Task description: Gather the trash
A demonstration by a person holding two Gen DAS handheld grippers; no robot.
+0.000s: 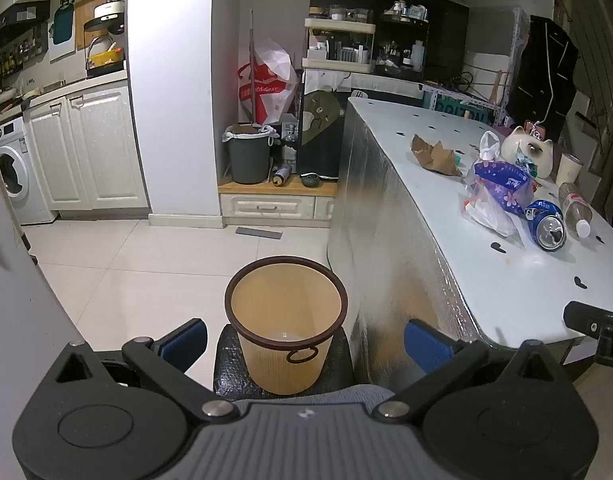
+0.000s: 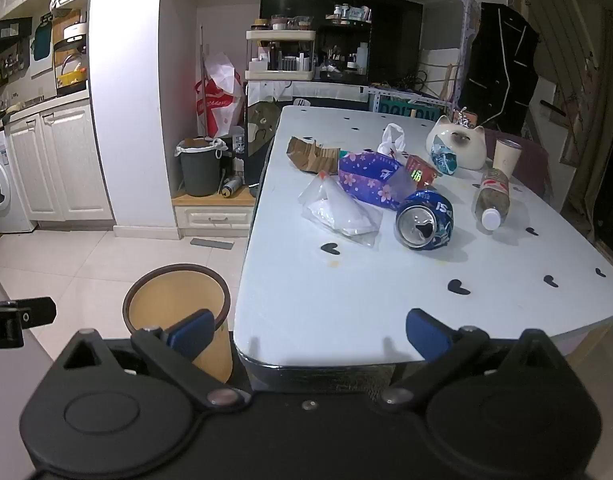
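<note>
Both tongs, the left gripper [image 1: 306, 340] and the right gripper [image 2: 308, 334], are spread wide and hold nothing. The crushed blue can [image 2: 425, 219] lies on the table [image 2: 346, 300], far ahead of the right gripper. It is probably light, thin and slippery; pinch across its dented middle. The empty bin [image 1: 286, 320] stands on the floor, just left of the table.

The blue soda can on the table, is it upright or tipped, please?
Tipped: the blue soda can lies on its side, dented, its opened top facing the camera.

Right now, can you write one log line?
left gripper: open, empty | right gripper: open, empty | bin: empty | table: can, bottle, bags
</note>
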